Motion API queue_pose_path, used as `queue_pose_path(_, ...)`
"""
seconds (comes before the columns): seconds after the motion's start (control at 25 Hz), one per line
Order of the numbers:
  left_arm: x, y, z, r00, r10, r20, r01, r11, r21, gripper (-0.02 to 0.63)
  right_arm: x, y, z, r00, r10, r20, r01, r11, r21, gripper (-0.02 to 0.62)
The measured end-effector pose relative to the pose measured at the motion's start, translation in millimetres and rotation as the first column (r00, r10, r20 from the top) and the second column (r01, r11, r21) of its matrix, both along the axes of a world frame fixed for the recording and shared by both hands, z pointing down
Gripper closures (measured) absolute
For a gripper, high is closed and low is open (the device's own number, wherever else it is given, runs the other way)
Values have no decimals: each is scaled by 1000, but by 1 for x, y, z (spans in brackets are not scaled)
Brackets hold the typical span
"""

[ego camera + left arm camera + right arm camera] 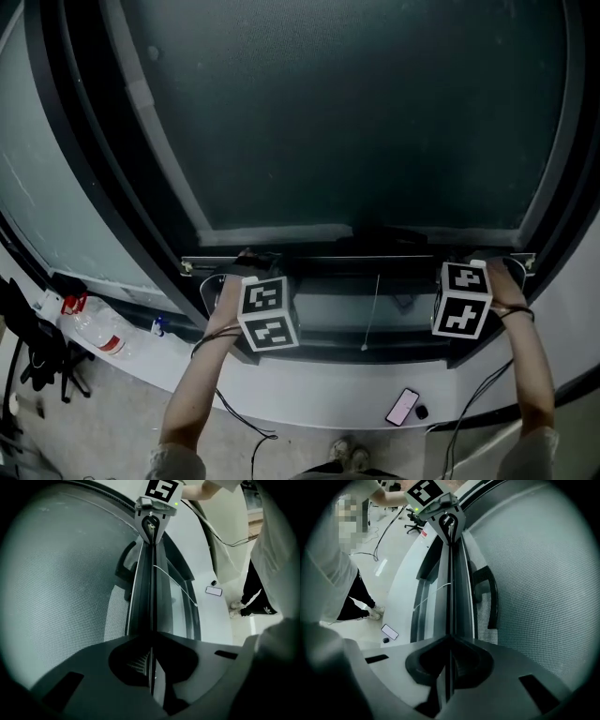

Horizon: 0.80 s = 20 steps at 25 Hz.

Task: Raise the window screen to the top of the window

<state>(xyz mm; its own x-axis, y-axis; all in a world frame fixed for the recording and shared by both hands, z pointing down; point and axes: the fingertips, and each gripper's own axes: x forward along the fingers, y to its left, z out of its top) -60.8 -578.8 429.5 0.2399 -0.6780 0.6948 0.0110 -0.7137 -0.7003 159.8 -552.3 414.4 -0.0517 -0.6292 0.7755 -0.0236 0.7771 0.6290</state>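
The window screen (356, 122) is a dark mesh panel, and its thin bottom bar (375, 257) runs level across the lower part of the window frame. My left gripper (246, 262) is shut on the bar's left end and my right gripper (487, 266) on its right end. In the left gripper view the bar (151, 583) runs straight out from between the closed jaws of the left gripper (152, 637) to the right gripper (153, 524) at the far end. The right gripper view mirrors this: the right gripper (450, 639) pinches the bar (452, 583), with mesh (543, 583) beside it.
A white pull cord (373, 309) hangs from the bar's middle. A black handle (490, 597) sits on the screen near the bar. Below lie the pale curved sill (309, 394), a phone (403, 406), a water bottle (98, 333) and an office chair (33, 361).
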Motion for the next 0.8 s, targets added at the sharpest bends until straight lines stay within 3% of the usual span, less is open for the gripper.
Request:
queue_pose_path(0.36, 1, 5, 7, 998, -34, 52, 42, 987, -157, 586, -1, 6, 5, 1000, -2, 2, 2, 994, -110, 577)
queue_pose_path(0.64, -1, 6, -5, 998, -12, 57, 19, 991, -130, 586, -1, 6, -8, 999, -7, 44, 10, 998, -61, 577)
queue_pose_path(0.8, -2, 3, -41, 999, -15, 37, 17, 999, -44, 586, 1, 4, -43, 998, -20, 63, 18, 999, 29, 577)
